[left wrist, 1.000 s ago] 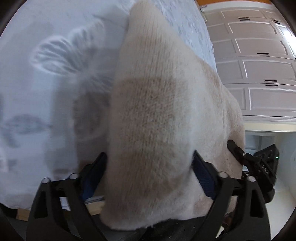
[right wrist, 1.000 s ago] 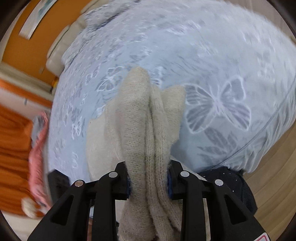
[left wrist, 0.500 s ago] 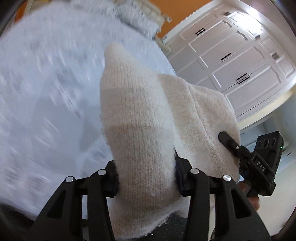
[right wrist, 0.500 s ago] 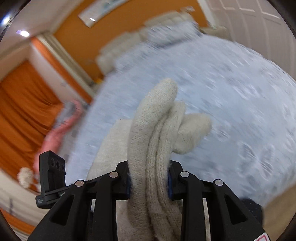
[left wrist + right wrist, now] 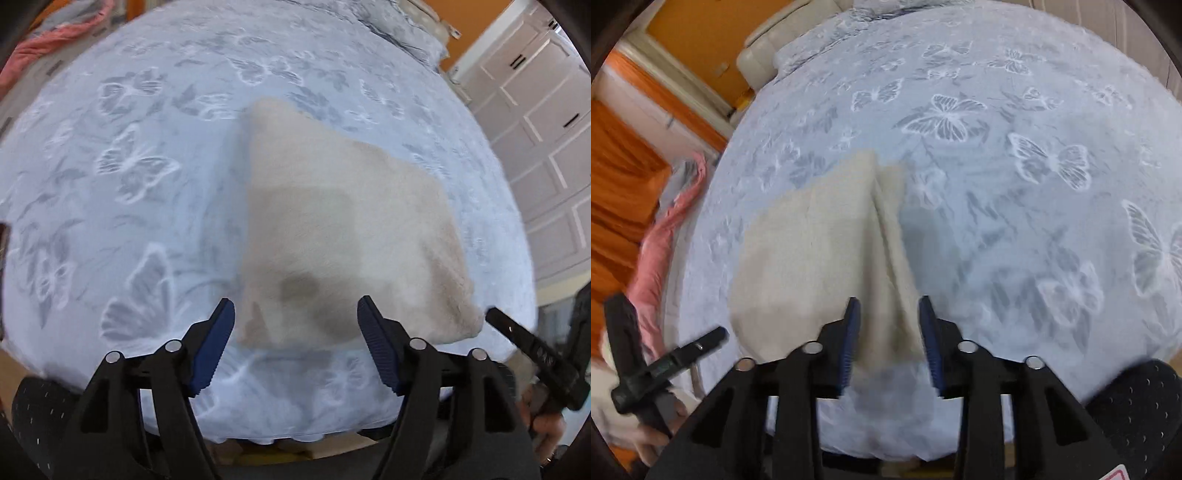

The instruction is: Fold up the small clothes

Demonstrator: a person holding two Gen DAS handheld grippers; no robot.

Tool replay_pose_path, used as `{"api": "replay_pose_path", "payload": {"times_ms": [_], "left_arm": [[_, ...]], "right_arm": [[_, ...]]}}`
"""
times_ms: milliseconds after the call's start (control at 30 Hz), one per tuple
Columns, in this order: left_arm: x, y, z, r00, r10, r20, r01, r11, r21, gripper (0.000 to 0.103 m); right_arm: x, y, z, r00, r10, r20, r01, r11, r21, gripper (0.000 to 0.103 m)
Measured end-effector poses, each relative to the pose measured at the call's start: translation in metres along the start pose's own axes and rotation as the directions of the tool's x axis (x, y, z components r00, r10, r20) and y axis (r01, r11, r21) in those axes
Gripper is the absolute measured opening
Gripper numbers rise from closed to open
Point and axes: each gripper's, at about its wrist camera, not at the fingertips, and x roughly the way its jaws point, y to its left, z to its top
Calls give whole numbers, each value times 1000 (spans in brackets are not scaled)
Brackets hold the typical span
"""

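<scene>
Pale blue bedding (image 5: 155,192) printed with white and grey butterflies fills both wrist views; we take it as the carrying surface, a bed. At its near edge lies the cream knitted garment (image 5: 332,221), folded into a flat, roughly four-sided shape, one long side running away from us toward the head of the bed. In the right wrist view the same garment (image 5: 812,258) shows a raised lengthwise fold line, with a narrower strip lying to the right of it.

We see the left gripper (image 5: 295,347) with its blue-padded jaws spread wide, nothing between them; the garment's near edge appears in the gap, but whether the pads touch the knit we cannot tell. The right gripper (image 5: 889,343) stands with its jaws at a narrower gap, parted on either side of the garment's near right corner and not pinching it. Each camera also catches the other gripper at its frame margin, held in a hand.

Beyond the bed we note white panelled wardrobe doors (image 5: 546,122) at the right of the left wrist view, orange curtains (image 5: 617,206) at the left of the right wrist view, and pink cloth (image 5: 653,254) lying along the bed's left side. Both views carry some motion blur.
</scene>
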Motion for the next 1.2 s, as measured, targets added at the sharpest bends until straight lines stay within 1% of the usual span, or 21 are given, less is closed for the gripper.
{"api": "replay_pose_path", "payload": {"times_ms": [100,167,200,300,333,367,400,433,500,533,600,633,667,700,733,767,833,933,1000,1100,1200], "left_arm": [[6,-3,-7,999,45,8,-45,999,10,70],[13,-5,-3,998,58,-9,-58,998,12,70],[19,-3,9,997,70,-13,-70,997,19,70],[30,-3,9,992,129,-14,-128,990,66,70],[31,-5,7,990,140,-16,-138,988,73,70],[32,-5,7,989,148,-16,-146,986,83,70],[32,-8,6,986,165,-13,-163,982,99,70],[32,-11,5,983,184,-6,-182,976,118,70],[31,-14,1,977,215,7,-214,966,145,70],[32,-15,0,976,218,8,-217,964,152,70],[37,-18,-2,975,224,1,-221,962,158,70],[40,-19,-3,974,227,-5,-223,962,160,70],[43,-20,-4,972,234,-10,-229,960,161,70],[44,-23,-5,970,242,-10,-237,957,166,70],[42,-25,-6,969,249,-2,-245,955,170,70],[39,-28,-8,966,258,16,-257,950,176,70],[35,-32,-11,964,264,37,-266,946,185,70],[31,-38,-17,960,276,47,-280,943,182,70],[27,-42,-22,957,283,66,-291,940,178,71],[22,-50,-32,945,309,109,-325,928,185,76],[21,-56,-46,930,337,149,-361,915,183,79]], "right_arm": [[8,7,-15,998,-51,-21,49,995,-92,44],[17,10,-16,999,-27,-44,23,996,-85,46],[21,13,-15,999,-5,-54,2,997,-72,51],[39,24,-13,995,44,-91,-50,996,-69,56],[51,29,-12,994,4,-106,-15,995,-102,53],[55,33,-12,994,-14,-109,0,992,-127,27],[59,37,-11,993,-25,-115,6,988,-157,13],[55,41,-7,994,-27,-102,10,986,-167,12],[26,47,2,1000,17,-11,-19,986,-165,11],[7,51,6,998,26,49,-17,983,-185,11],[-4,53,8,995,17,102,5,977,-212,12],[9,49,8,997,-18,77,35,973,-227,12],[35,42,4,997,-82,10,82,966,-245,12],[56,36,1,991,-127,-46,112,960,-257,14],[86,26,-8,973,-183,-139,139,951,-275,14],[95,24,-14,967,-197,-162,146,948,-283,15],[75,38,-19,975,-207,-78,176,939,-296,20],[38,50,-27,983,-183,32,185,949,-254,32],[16,51,-39,981,-171,88,186,958,-218,47],[-1,51,-57,975,-169,141,196,959,-205,54],[-8,43,-76,959,-207,193,244,950,-196,63]]}}
